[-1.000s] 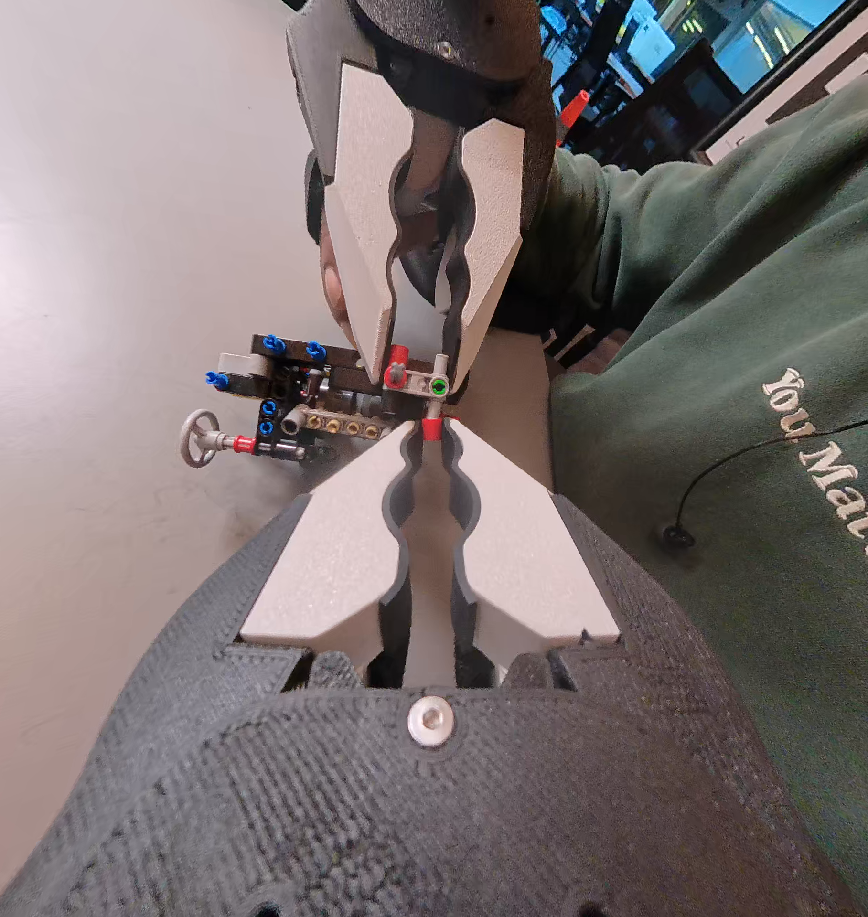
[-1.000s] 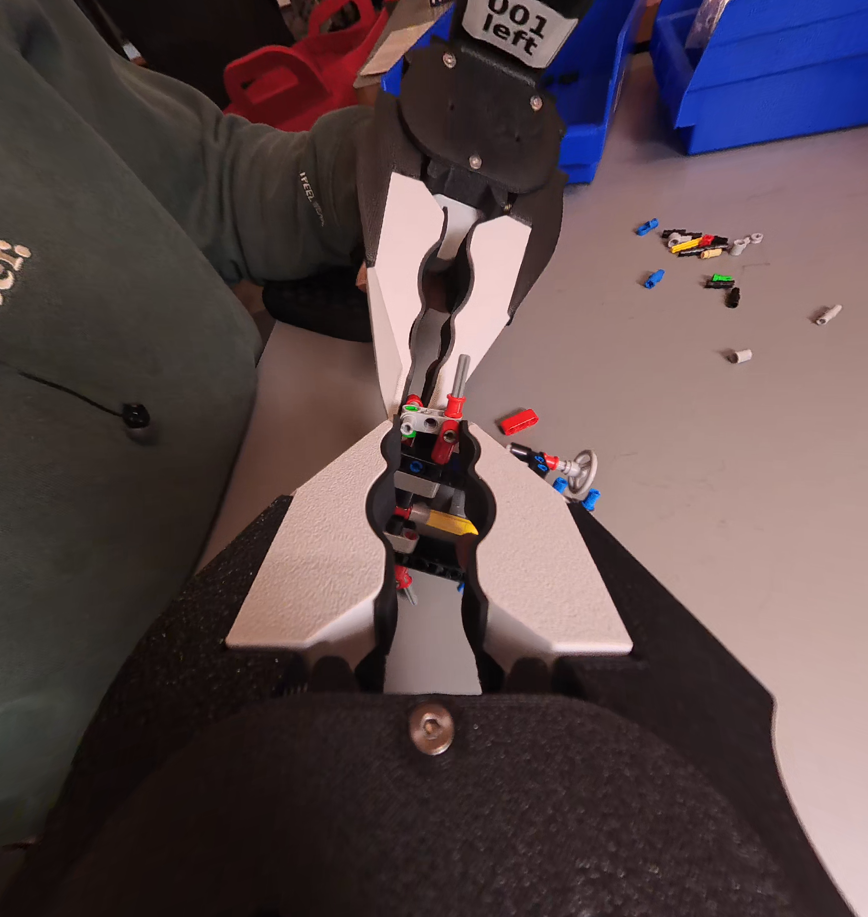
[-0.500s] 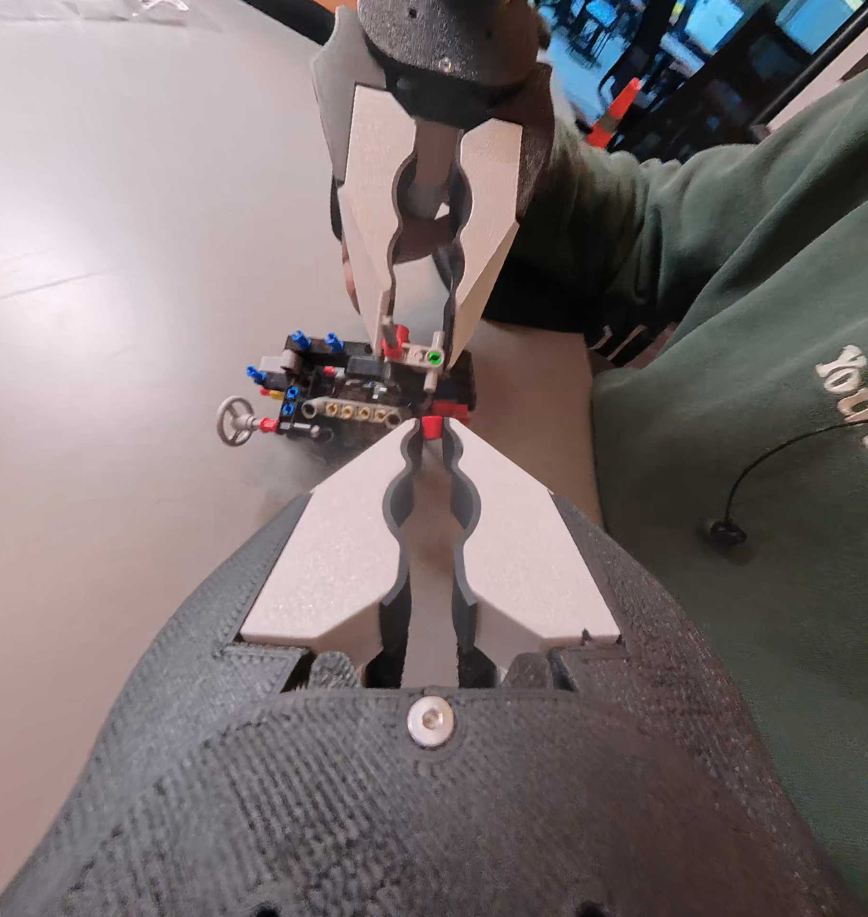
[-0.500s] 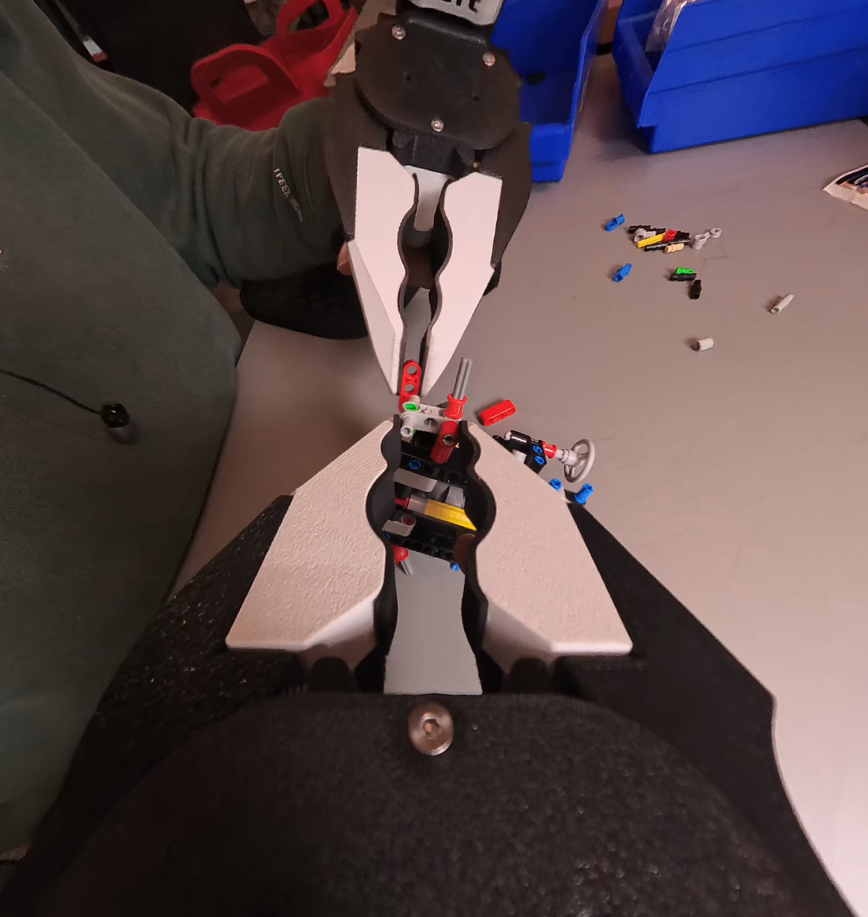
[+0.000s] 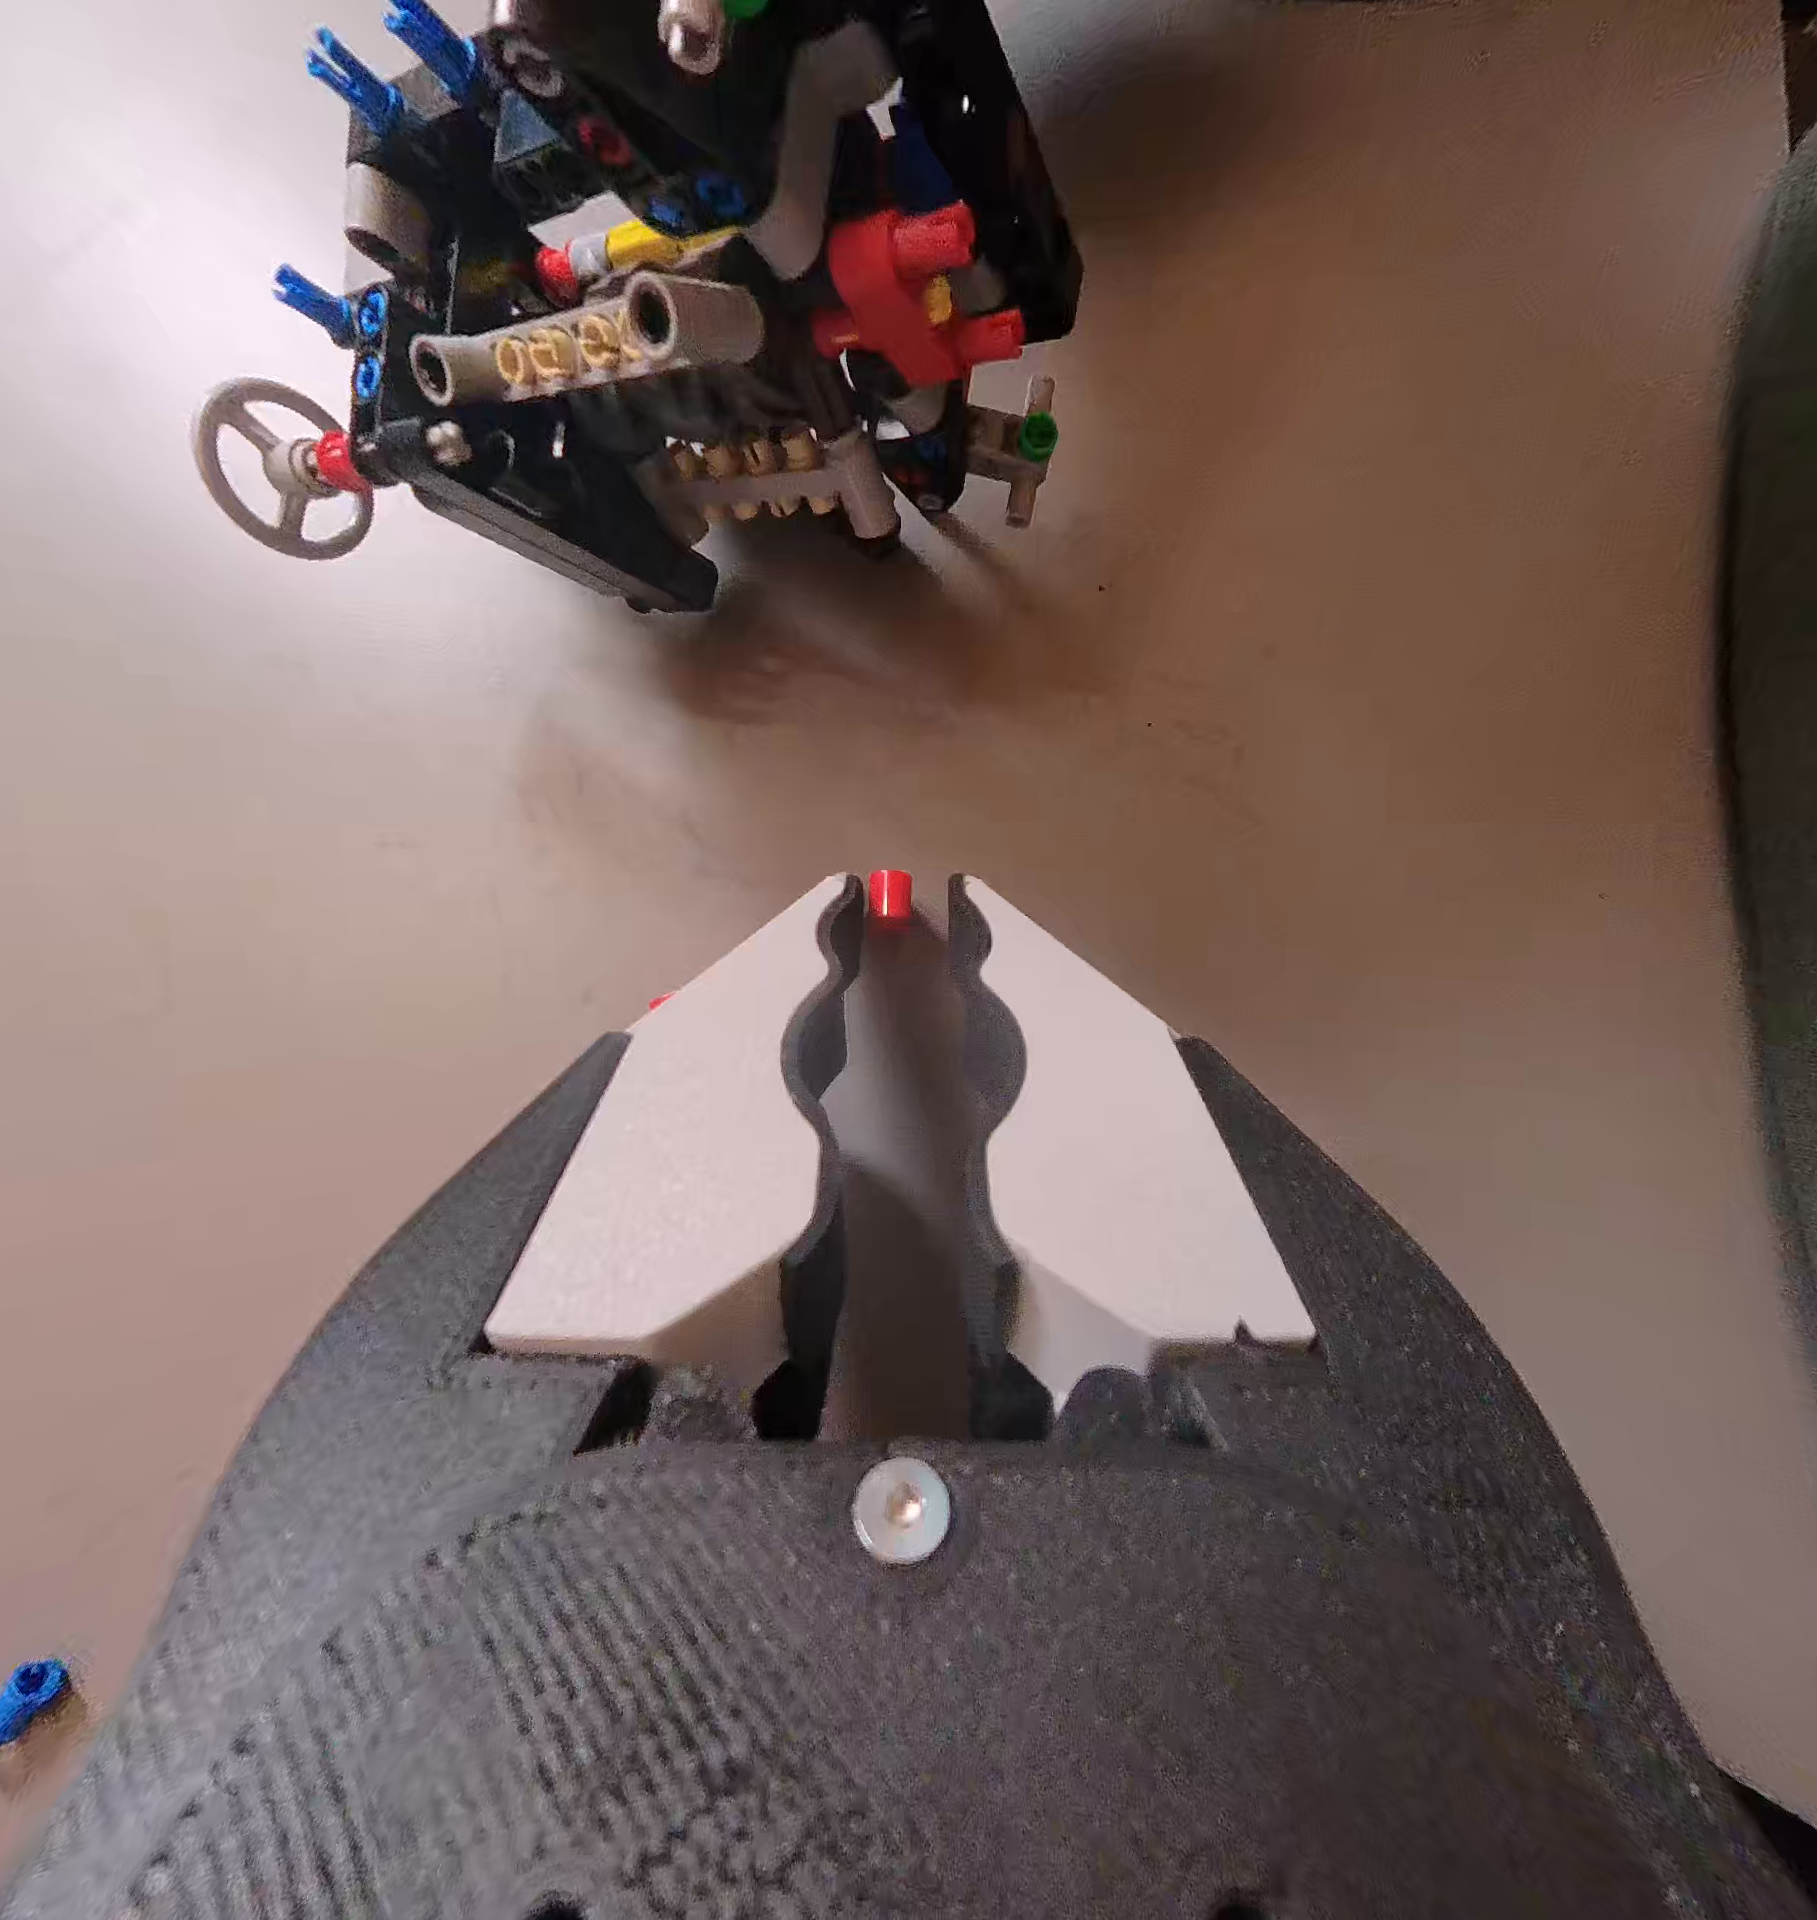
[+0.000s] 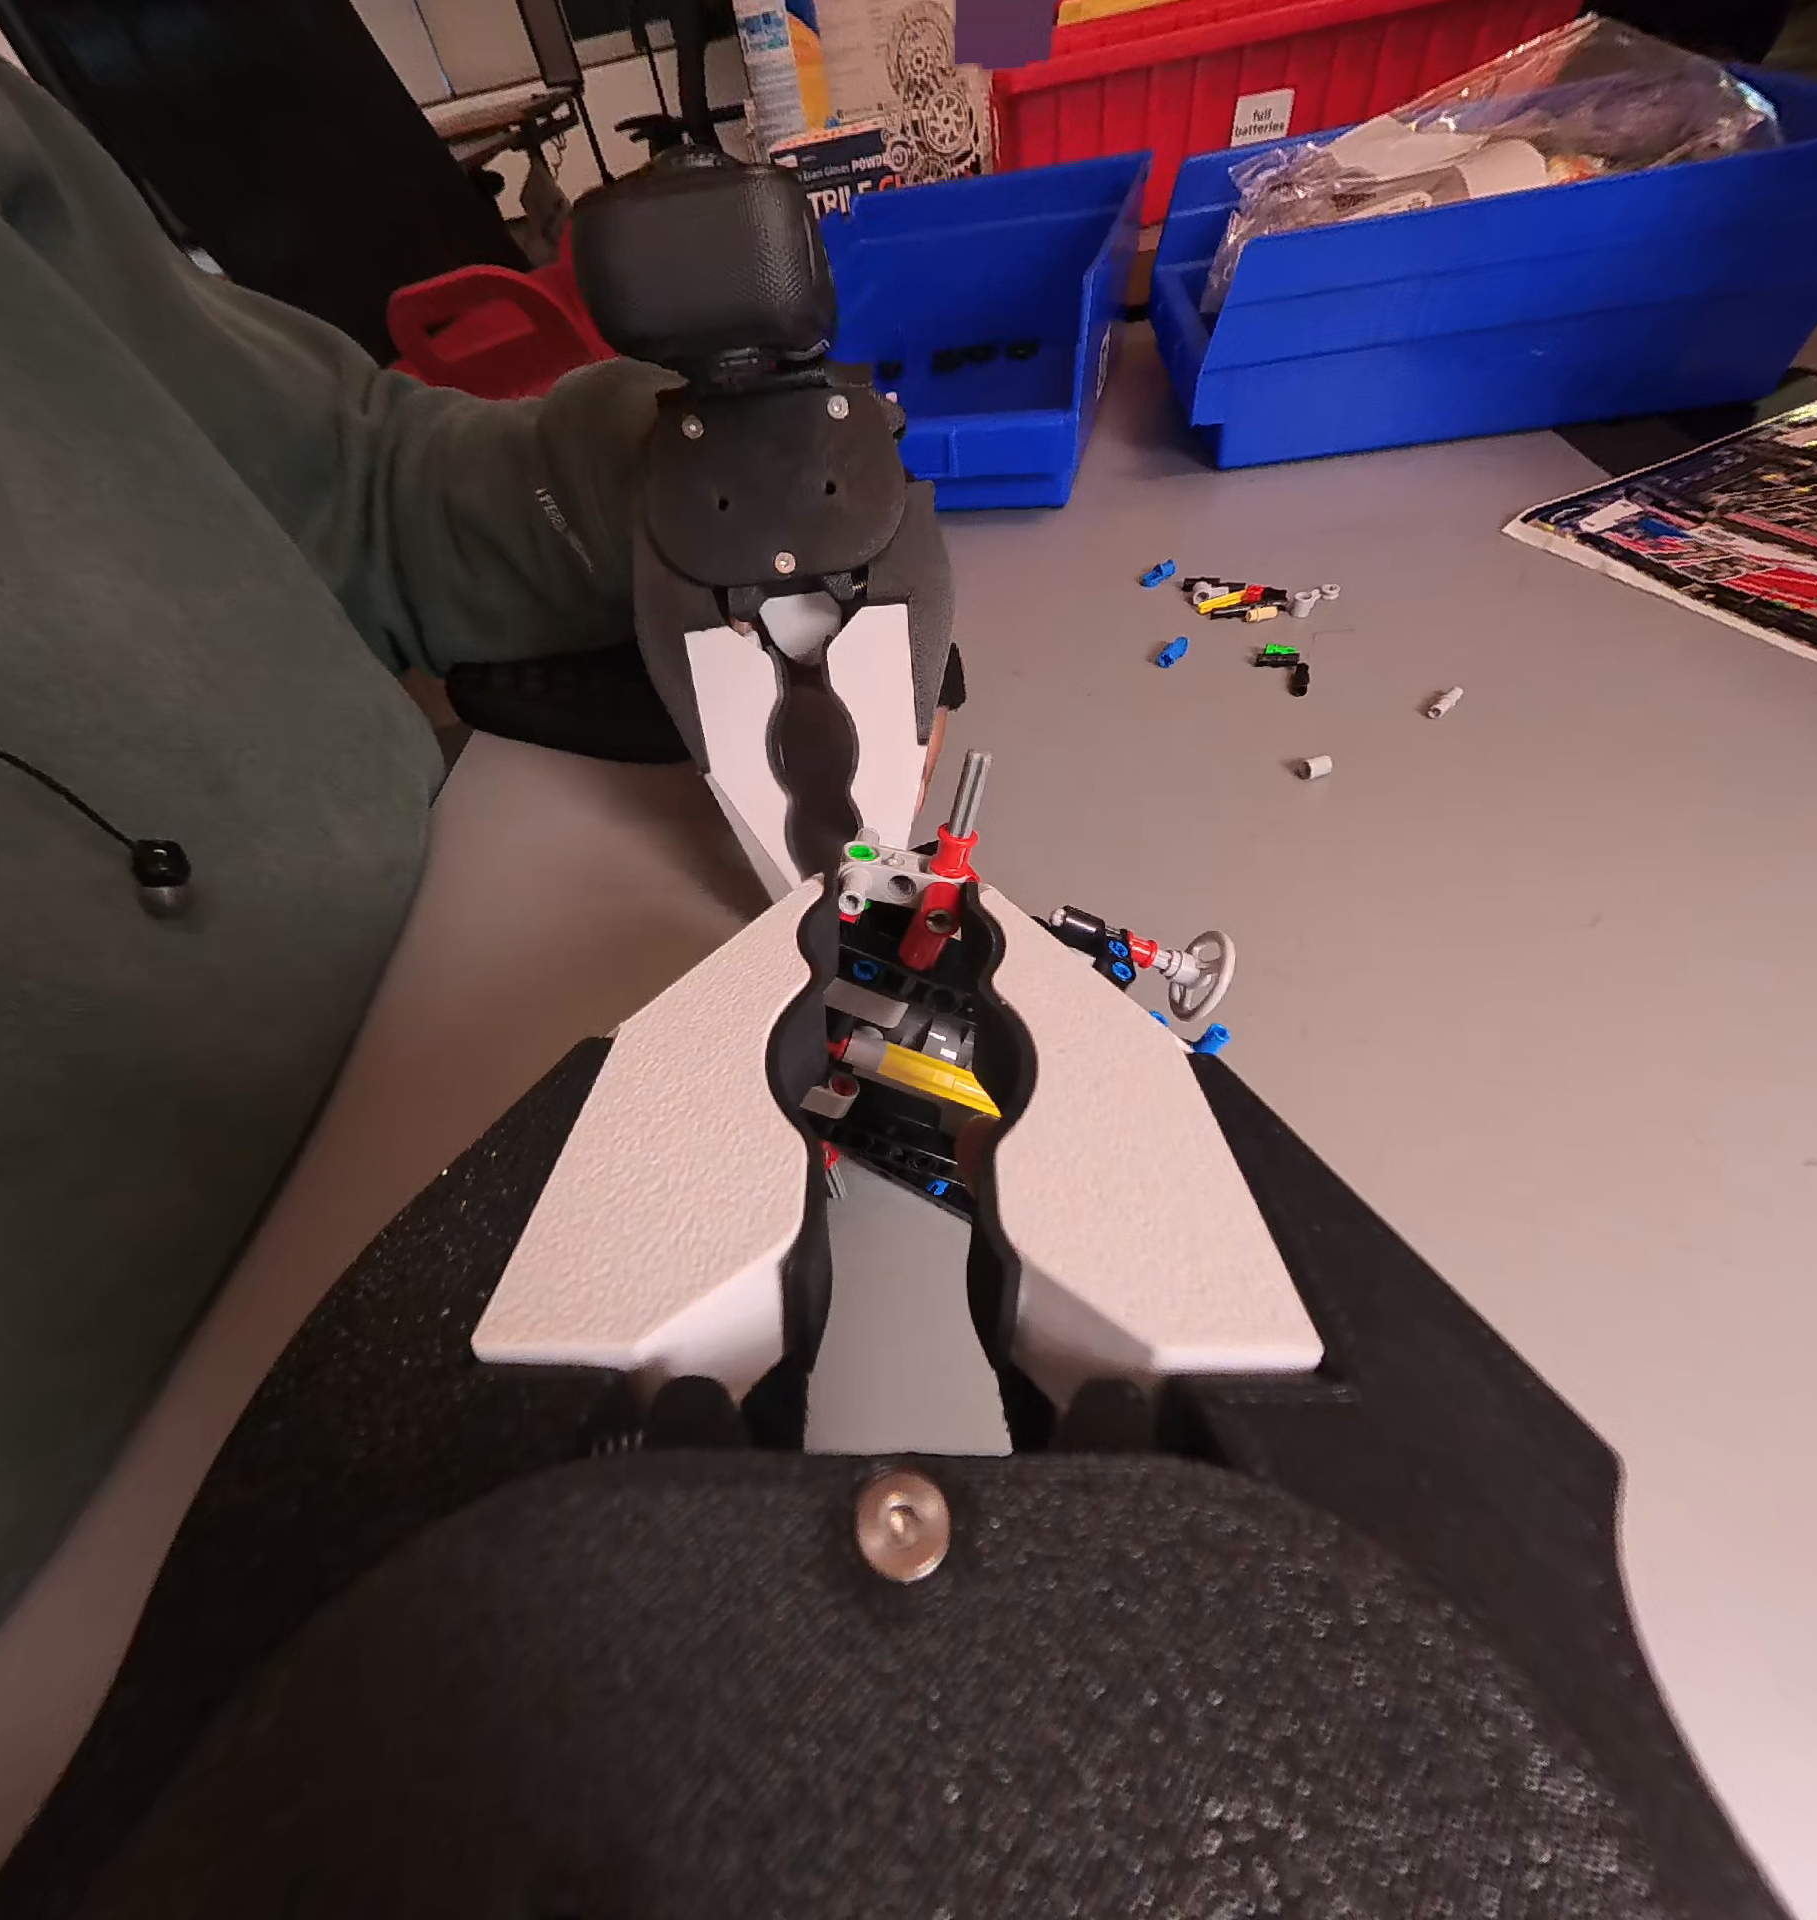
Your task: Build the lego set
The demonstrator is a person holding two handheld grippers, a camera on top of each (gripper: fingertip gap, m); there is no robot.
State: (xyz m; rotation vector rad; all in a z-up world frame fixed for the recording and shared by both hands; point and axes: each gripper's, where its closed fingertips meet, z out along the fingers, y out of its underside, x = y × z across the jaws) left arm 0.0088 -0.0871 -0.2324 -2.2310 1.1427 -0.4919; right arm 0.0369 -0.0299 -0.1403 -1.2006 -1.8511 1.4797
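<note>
The part-built lego model (image 6: 909, 997), black with grey, red, yellow and blue parts and a grey steering wheel (image 6: 1205, 971), sits between the fingers of my right gripper (image 6: 904, 883), which is shut on it. In the left wrist view the model (image 5: 675, 312) fills the top, just above the table. My left gripper (image 5: 899, 883) points down at the bare table in front of the model, with a small red piece (image 5: 888, 894) between its tips. In the right wrist view the left gripper (image 6: 816, 831) stands behind the model, its tips hidden.
Two blue bins (image 6: 987, 343) (image 6: 1506, 291) and a red bin (image 6: 1247, 83) stand at the back. Loose small pieces (image 6: 1247, 603) and an instruction booklet (image 6: 1735, 540) lie to the right. A blue pin (image 5: 10, 1704) lies by the left gripper. A green sleeve (image 6: 156, 520) is at the left.
My left gripper has drawn back from the model and tilted down toward the table, still with the red piece. The right gripper has kept hold of the model and is out of the left view.
</note>
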